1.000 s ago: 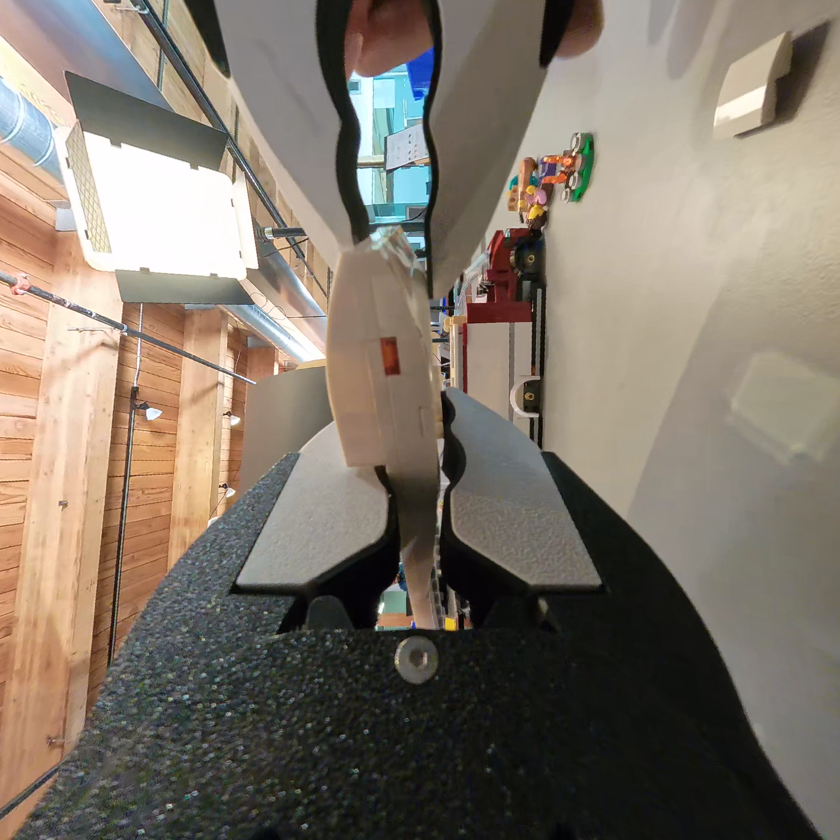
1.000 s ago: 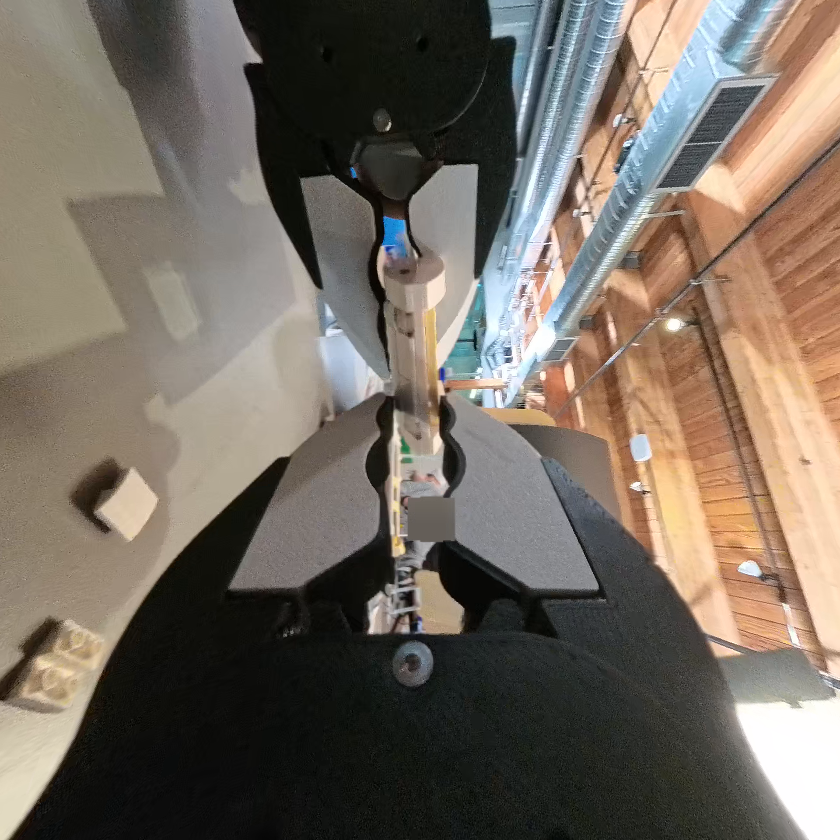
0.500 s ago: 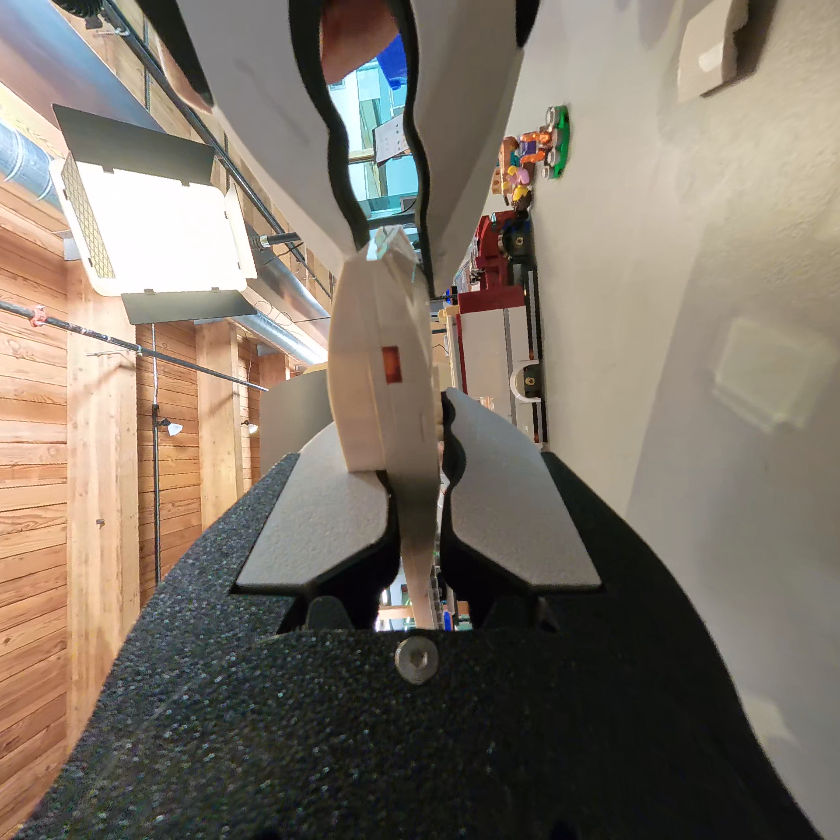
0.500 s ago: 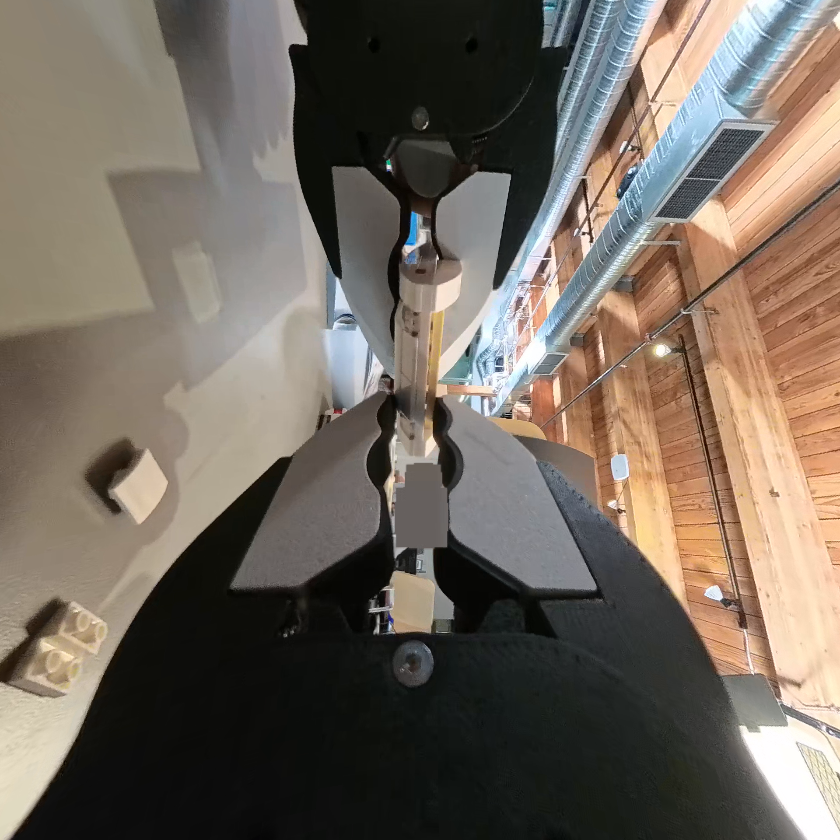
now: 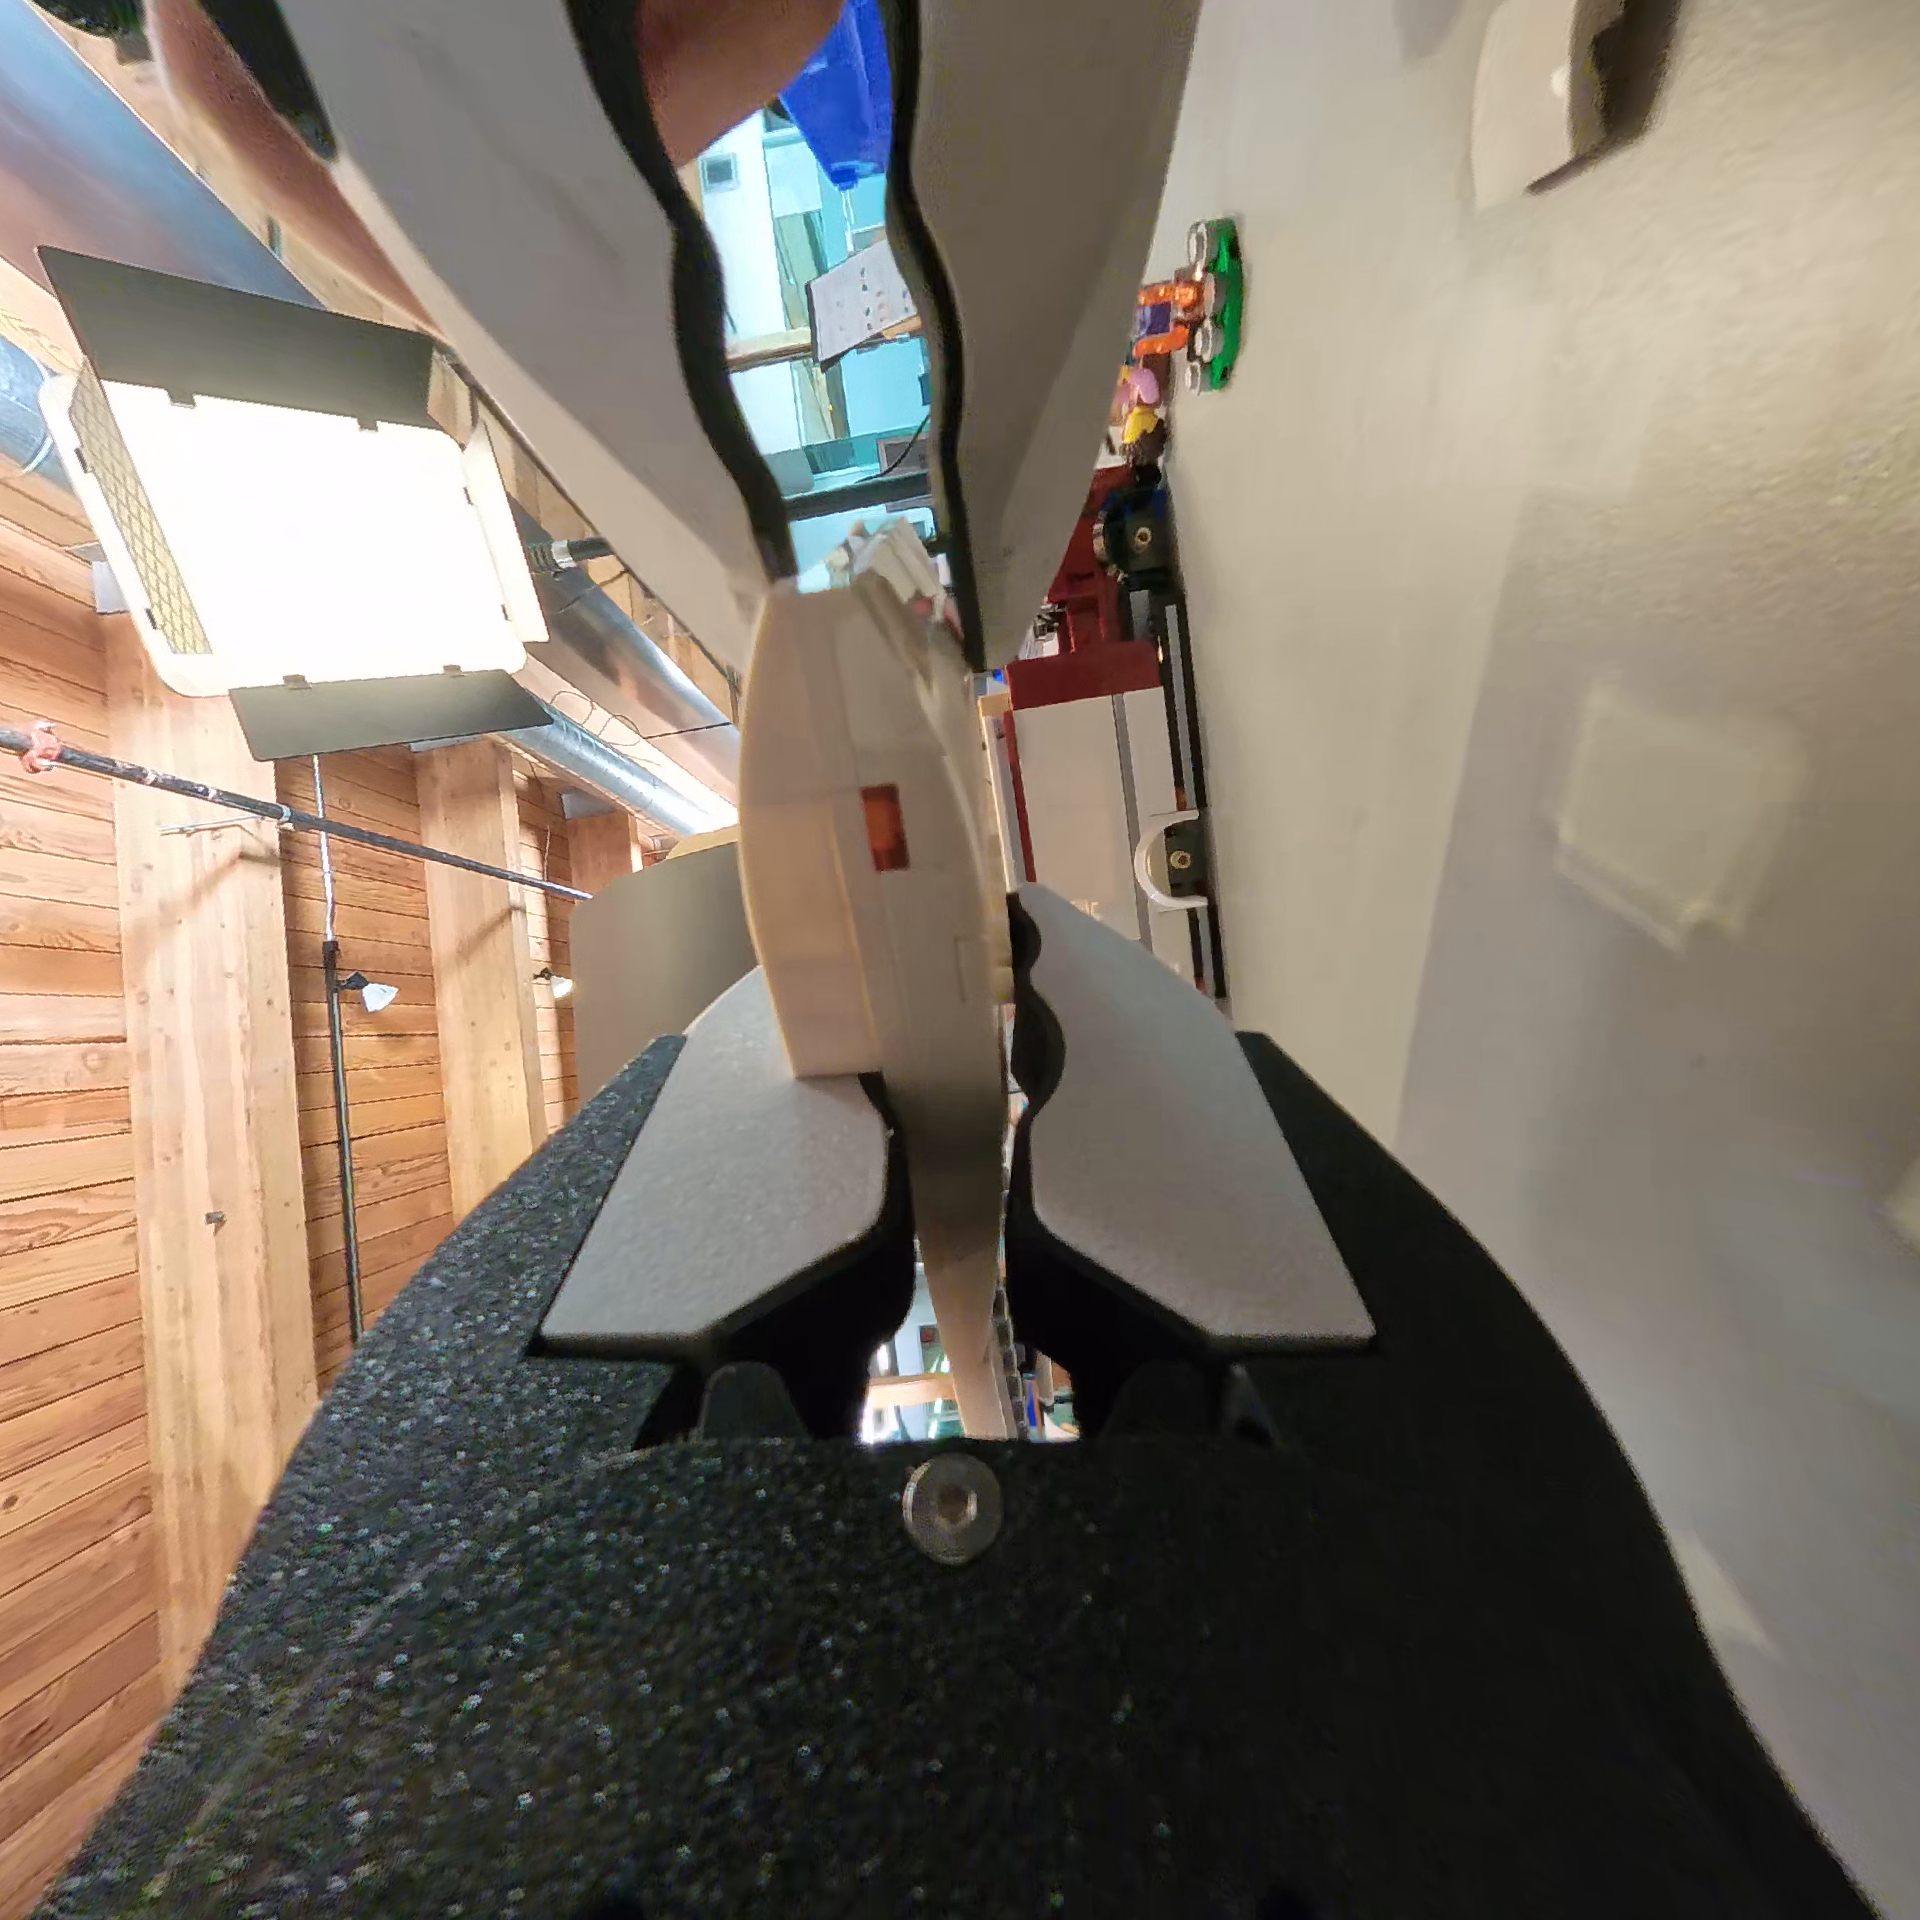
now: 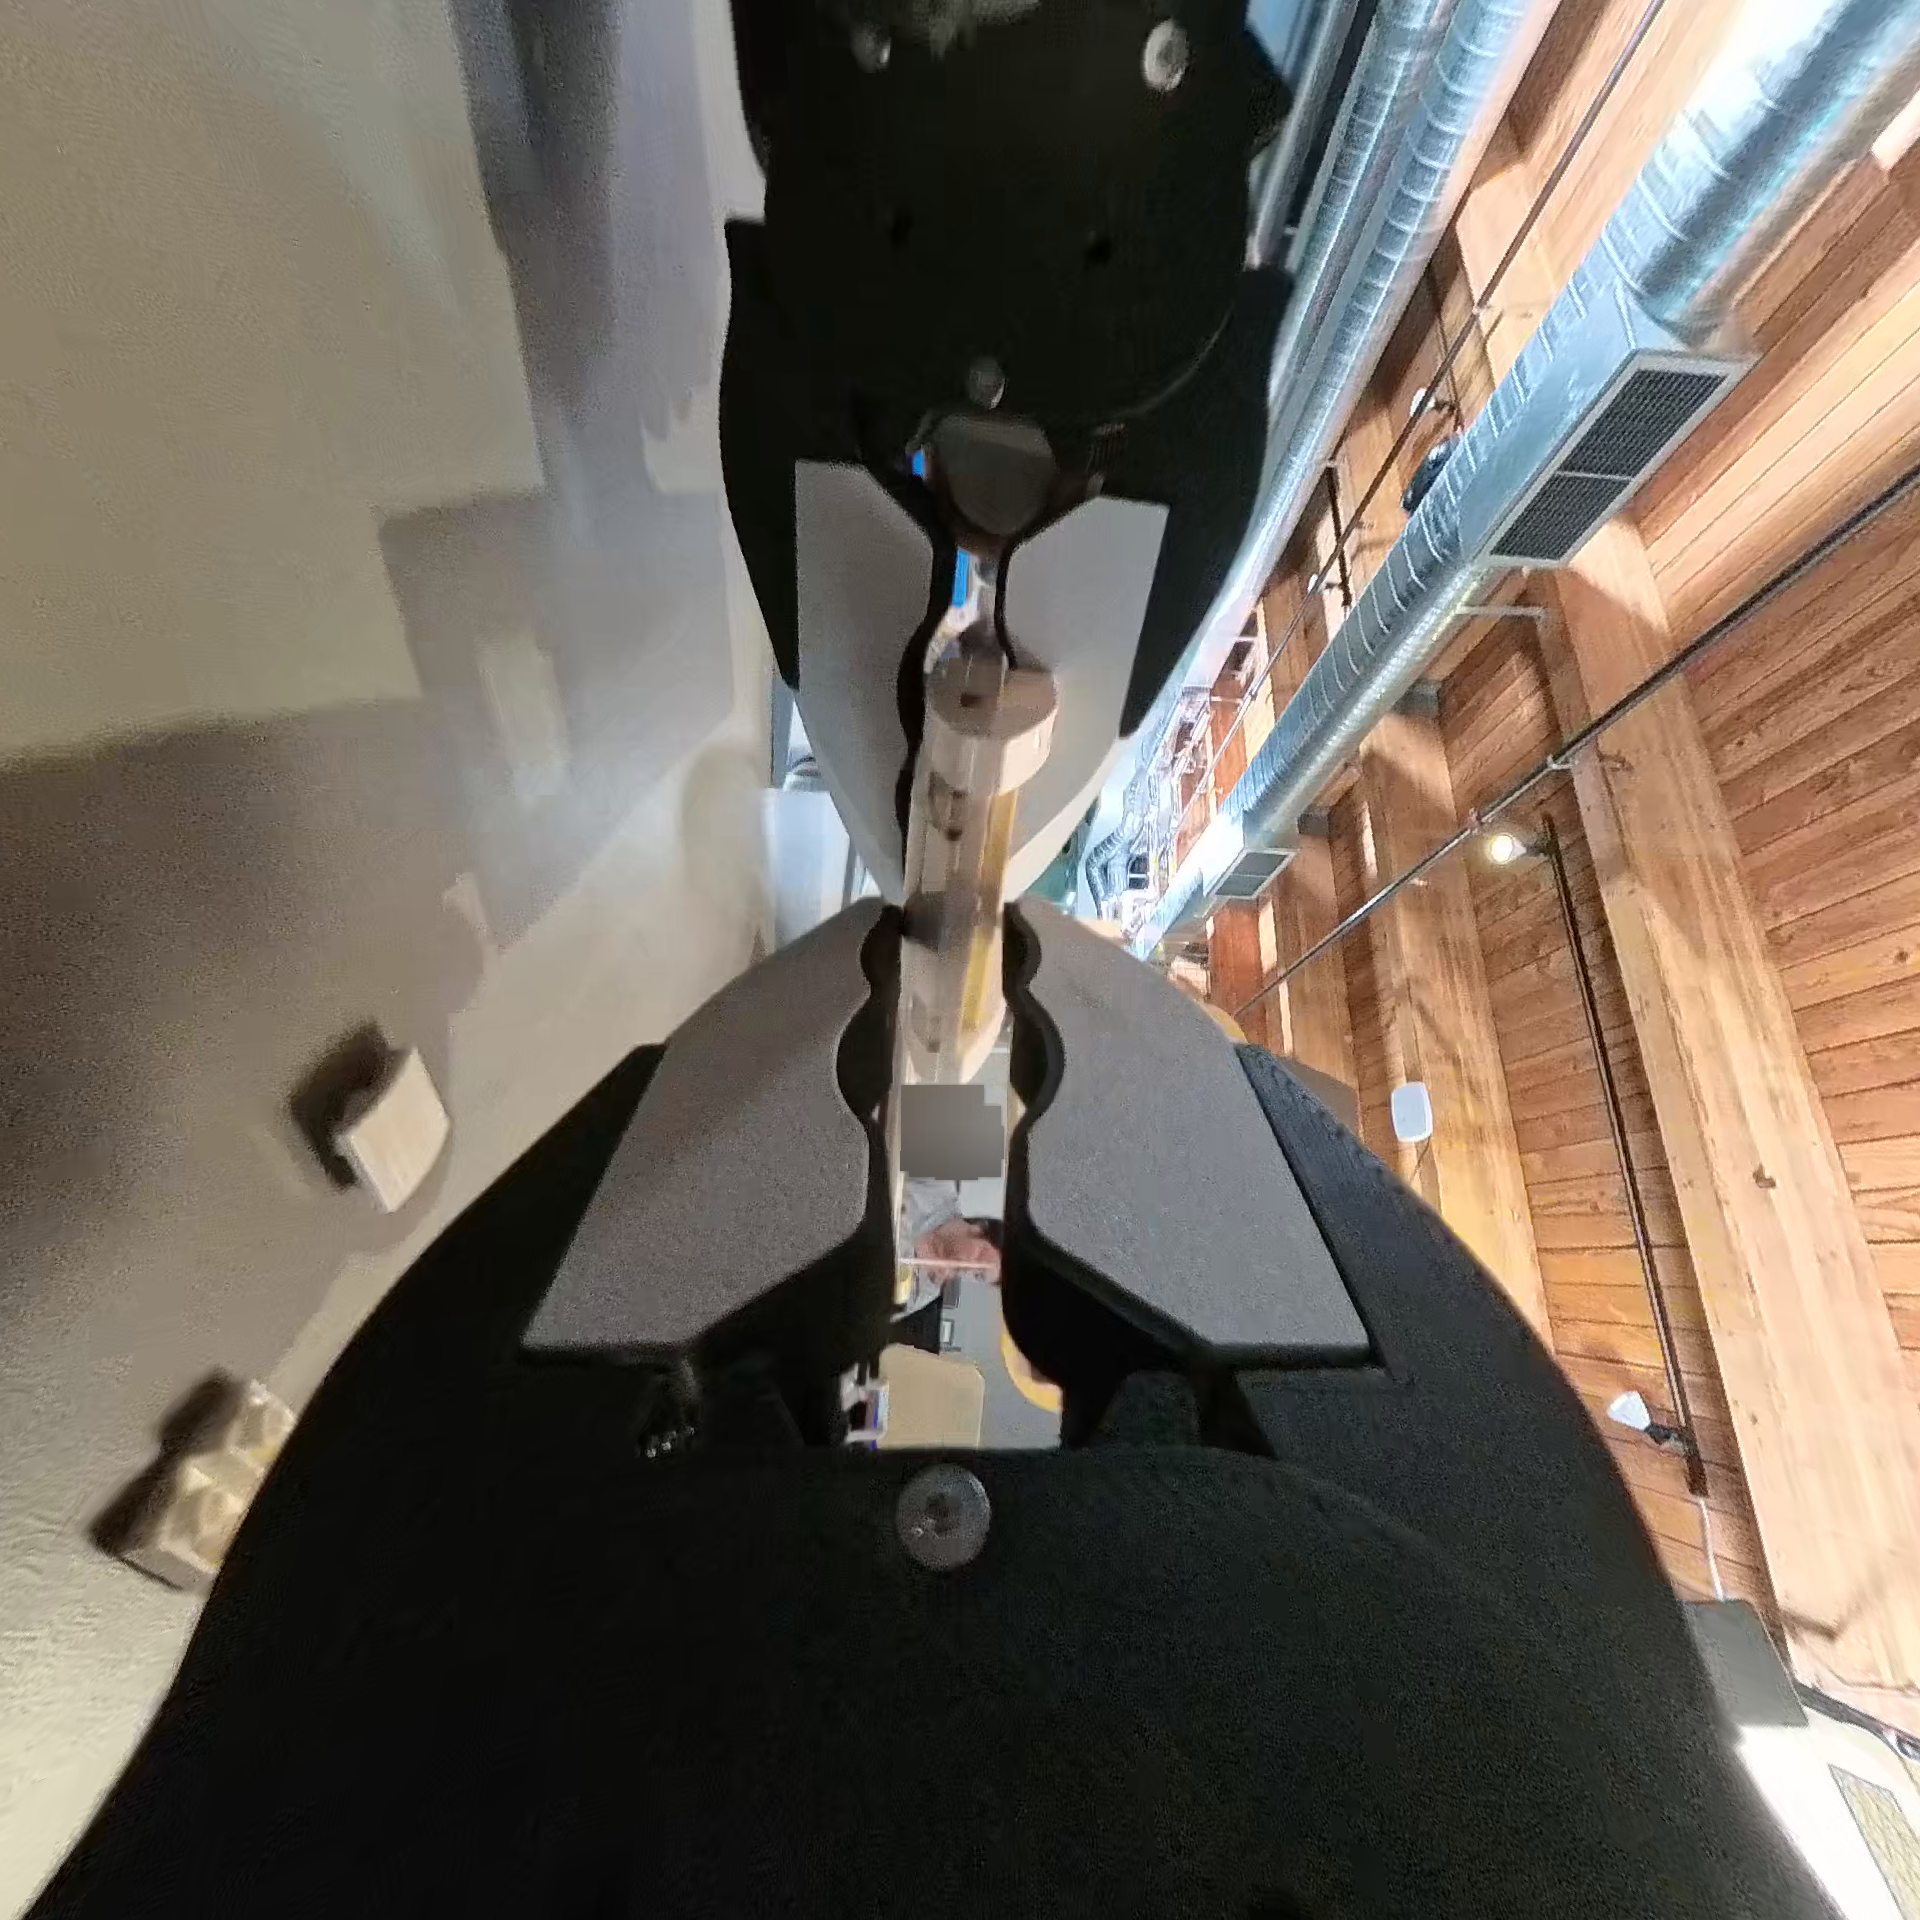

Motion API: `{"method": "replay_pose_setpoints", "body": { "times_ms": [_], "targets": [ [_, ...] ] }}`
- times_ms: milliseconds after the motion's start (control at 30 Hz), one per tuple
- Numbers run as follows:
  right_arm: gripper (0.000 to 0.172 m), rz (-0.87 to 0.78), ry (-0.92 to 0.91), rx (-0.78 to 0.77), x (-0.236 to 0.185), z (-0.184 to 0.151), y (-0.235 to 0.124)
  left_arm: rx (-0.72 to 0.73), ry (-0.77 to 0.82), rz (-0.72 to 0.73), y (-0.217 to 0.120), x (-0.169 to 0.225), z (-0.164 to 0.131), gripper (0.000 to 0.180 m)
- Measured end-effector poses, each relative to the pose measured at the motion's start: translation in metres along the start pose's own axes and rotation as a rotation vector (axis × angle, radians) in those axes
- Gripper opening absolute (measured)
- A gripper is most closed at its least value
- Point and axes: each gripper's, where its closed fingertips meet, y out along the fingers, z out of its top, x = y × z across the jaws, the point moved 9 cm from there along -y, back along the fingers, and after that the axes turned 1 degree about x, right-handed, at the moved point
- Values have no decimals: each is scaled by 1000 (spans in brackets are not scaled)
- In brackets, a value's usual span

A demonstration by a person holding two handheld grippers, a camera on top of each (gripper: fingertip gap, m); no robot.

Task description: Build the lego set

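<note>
A white brick-built assembly (image 5: 862,831) with a small orange piece (image 5: 883,826) is held in the air between my two grippers, which face each other. My left gripper (image 5: 940,997) is shut on its near, thin end. My right gripper (image 5: 871,613) comes from the top of the left wrist view, and its fingertips close on the far end. In the right wrist view my right gripper (image 6: 951,914) is shut on the assembly (image 6: 951,790), which shows a yellow strip (image 6: 987,935) along one side. The left gripper (image 6: 961,873) grips the assembly's other end there.
The grey table (image 5: 1558,1143) carries a white sloped brick (image 5: 1538,94), a clear tile (image 5: 1662,831) and a colourful brick model on a green plate (image 5: 1195,312). A white brick (image 6: 400,1127) and studded bricks (image 6: 197,1496) lie on it. A bright light panel (image 5: 291,520) hangs at left. There is about 5 cm between the tips of the two grippers.
Both grippers have kept their hold on the assembly. The pair has drifted and turned a little, and the left gripper now looms larger and higher in the right wrist view.
</note>
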Motion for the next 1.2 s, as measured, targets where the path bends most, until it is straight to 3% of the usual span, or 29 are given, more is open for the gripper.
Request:
{"method": "replay_pose_setpoints", "body": {
  "times_ms": [33,367,833,1200],
  "targets": [
    [18,2,2,4,0,1,0,-1,4,3,0,0,0,15],
    [16,-16,-24,37,-4,3,2,-10,21,21,-2,0,3,15],
    [16,78,43,87,-6,-3,7,-15,9,-47,-2,5,1,15],
    [19,16,26,106,-5,1,4,22,-17,-3,-2,8,1,16]
  ]
}}
